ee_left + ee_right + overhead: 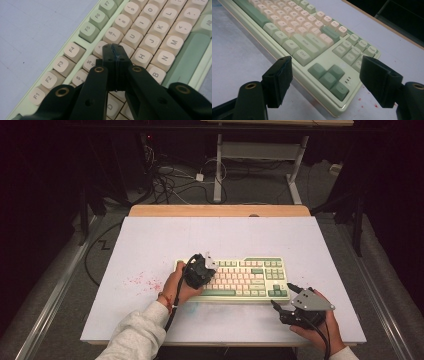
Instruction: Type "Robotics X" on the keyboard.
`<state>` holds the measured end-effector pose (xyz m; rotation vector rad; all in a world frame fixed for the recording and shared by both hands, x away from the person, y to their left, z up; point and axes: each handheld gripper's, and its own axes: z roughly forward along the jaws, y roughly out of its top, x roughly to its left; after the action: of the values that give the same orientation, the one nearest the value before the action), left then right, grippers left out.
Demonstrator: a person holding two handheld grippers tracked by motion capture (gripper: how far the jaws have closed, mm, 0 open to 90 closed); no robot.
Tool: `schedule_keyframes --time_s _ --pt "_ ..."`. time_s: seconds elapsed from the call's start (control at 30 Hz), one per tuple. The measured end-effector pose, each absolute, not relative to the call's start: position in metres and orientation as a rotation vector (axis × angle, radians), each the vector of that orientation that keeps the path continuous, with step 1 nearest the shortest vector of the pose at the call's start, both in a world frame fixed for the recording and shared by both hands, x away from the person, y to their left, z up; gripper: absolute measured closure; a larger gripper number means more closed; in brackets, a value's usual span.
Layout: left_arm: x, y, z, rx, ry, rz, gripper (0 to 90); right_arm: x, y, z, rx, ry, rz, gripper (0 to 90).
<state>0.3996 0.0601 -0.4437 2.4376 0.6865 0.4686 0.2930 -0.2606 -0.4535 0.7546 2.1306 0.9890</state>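
Left tool (115, 53): clenched, tips over the keyboard (250, 277) number row, frame centre.
Right tool (325, 75): released, lower right, near the arrow keys (329, 75).

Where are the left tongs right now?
In the high view, the left tongs, shut, sit over the left part of the keyboard, tips above the number row.

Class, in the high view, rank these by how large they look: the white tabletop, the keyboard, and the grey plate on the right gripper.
1. White tabletop, by far the largest.
2. Keyboard.
3. Grey plate on the right gripper, the smallest, though nearest the camera.
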Motion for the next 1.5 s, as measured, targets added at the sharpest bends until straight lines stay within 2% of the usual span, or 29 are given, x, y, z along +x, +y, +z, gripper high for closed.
schedule_keyframes --time_s 0.23,0.5,0.87,1.07,1.33,1.5 --pt "0.399 0.058 -0.445 2.472 0.674 0.46 87.0 0.293 -0.259 -0.454 0.743 2.146 0.994 26.7" --pt "0.398 0.068 -0.439 2.389 0.694 0.466 84.8 0.292 -0.26 -0.451 0.733 2.133 1.007 26.7" --pt "0.389 0.076 -0.426 2.367 0.648 0.524 80.4 0.292 -0.26 -0.45 0.726 2.137 1.007 26.7" --pt "0.382 0.082 -0.422 2.321 0.633 0.57 68.5 0.292 -0.26 -0.45 0.728 2.133 1.007 26.8" --pt "0.376 0.091 -0.421 2.243 0.646 0.629 37.9 0.292 -0.259 -0.451 0.734 2.139 0.994 26.8" --pt "0.368 0.096 -0.419 2.187 0.628 0.642 24.0 0.292 -0.259 -0.451 0.744 2.143 0.993 26.8"
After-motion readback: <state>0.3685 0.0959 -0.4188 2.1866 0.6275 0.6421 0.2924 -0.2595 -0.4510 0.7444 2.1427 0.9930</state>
